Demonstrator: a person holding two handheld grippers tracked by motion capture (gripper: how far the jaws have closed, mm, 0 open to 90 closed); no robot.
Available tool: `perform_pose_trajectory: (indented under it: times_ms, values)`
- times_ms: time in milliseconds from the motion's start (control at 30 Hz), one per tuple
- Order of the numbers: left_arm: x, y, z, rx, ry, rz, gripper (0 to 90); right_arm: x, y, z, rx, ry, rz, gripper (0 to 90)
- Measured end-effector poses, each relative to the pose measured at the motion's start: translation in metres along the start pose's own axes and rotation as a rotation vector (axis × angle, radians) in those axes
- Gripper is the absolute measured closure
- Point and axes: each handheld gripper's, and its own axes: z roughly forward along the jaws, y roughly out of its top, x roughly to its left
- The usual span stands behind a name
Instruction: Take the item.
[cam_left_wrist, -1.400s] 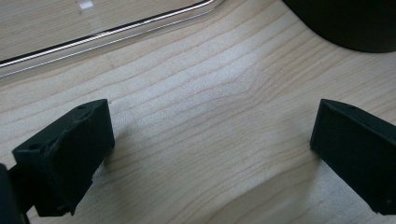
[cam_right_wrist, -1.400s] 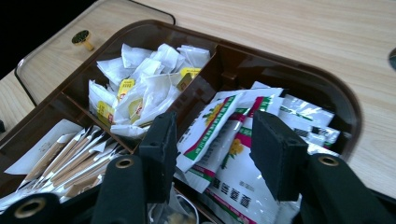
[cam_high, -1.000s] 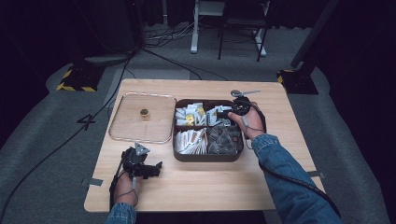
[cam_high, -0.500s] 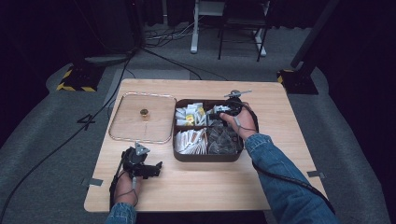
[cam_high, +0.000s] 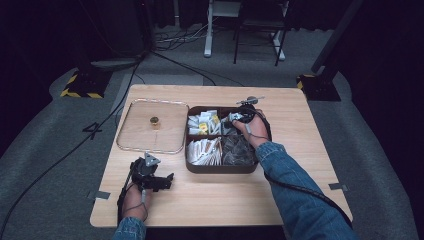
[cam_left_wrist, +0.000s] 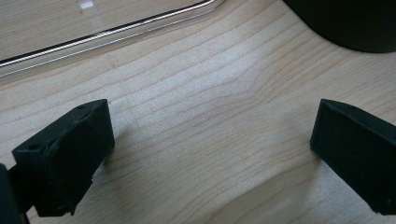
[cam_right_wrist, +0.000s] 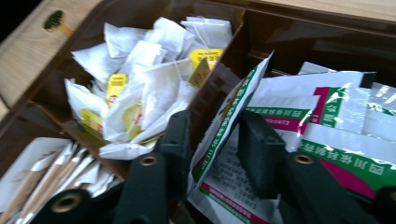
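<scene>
A: Where is the right gripper (cam_right_wrist: 210, 140), and in what state?
B: Over the brown divided box (cam_high: 260, 167), at the compartment toward 1 o'clock of the box in the high view. Its jaws stand on either side of a green-and-white foil sachet (cam_right_wrist: 229, 116); they are near the sachet, but whether both press it cannot be told.

A: How does the sachet lie?
B: On edge between the jaws. In the right gripper view its long axis runs from 7 o'clock to 1 o'clock, the upper corner pointing to 1 o'clock. Further sachets of the same print (cam_right_wrist: 336, 121) lie flat beneath it in that compartment.

A: What do the other compartments contain?
B: Toward 11 o'clock, white tea bags with yellow tags (cam_right_wrist: 140, 93). Toward 7 o'clock, long pale paper sticks (cam_high: 204, 150). Toward 5 o'clock, dark wrapped items (cam_high: 237, 150), too dim to identify.

A: What does the high view add?
B: The whole bench (cam_high: 225, 200), the clear lid (cam_high: 135, 142) with a small gold knob (cam_high: 155, 120) at 9 o'clock of the box, and the left gripper (cam_high: 167, 181) resting low on the bench near 7 o'clock.

A: And the left gripper view?
B: Its jaws (cam_left_wrist: 210, 154) spread wide over bare wood, grasping nothing; the lid's edge (cam_left_wrist: 116, 32) crosses at 11 o'clock and the box's dark corner (cam_left_wrist: 345, 23) sits at 1 o'clock.
</scene>
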Motion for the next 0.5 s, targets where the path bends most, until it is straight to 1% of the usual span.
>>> perform_pose_trajectory:
  times_ms: [67, 100, 133, 167, 200, 233, 333, 400, 500]
  values:
    - [0.0000, 0.0000, 0.0000, 0.000, 0.000, 0.001, 0.0, 0.0007, -0.0002, 0.0003, -0.007, -0.002, -0.002, 72.2]
    - [0.0001, 0.0000, 0.0000, 0.000, 0.000, 0.001, 0.0, 0.0007, -0.0002, 0.0003, -0.007, -0.002, -0.002, 72.2]
    - [0.0000, 0.0000, 0.0000, 0.000, 0.000, 0.000, 0.0, 0.0020, -0.0001, 0.0000, -0.008, -0.016, -0.015, 74.7]
    - [0.0000, 0.0000, 0.0000, 0.000, 0.000, 0.001, 0.0, 0.0043, 0.0000, -0.0005, -0.005, -0.032, -0.030, 79.1]
    - [0.0000, 0.0000, 0.0000, 0.000, 0.000, 0.001, 0.0, 0.0043, 0.0000, -0.0005, -0.005, -0.032, -0.030, 79.1]
    - [0.0000, 0.0000, 0.0000, 0.000, 0.000, 0.000, 0.0, 0.0056, 0.0000, -0.0008, -0.002, -0.041, -0.030, 81.6]
    - [0.0000, 0.0000, 0.0000, 0.000, 0.000, 0.000, 0.0, 0.0051, 0.0000, -0.0019, -0.005, -0.043, -0.022, 84.6]
    - [0.0000, 0.0000, 0.0000, 0.000, 0.000, 0.001, 0.0, 0.0027, -0.0001, -0.0036, -0.007, -0.040, 0.000, 86.9]
    - [0.0000, 0.0000, 0.0000, 0.000, 0.000, 0.000, 0.0, 0.0000, -0.0003, -0.0062, -0.012, -0.037, 0.017, 87.9]
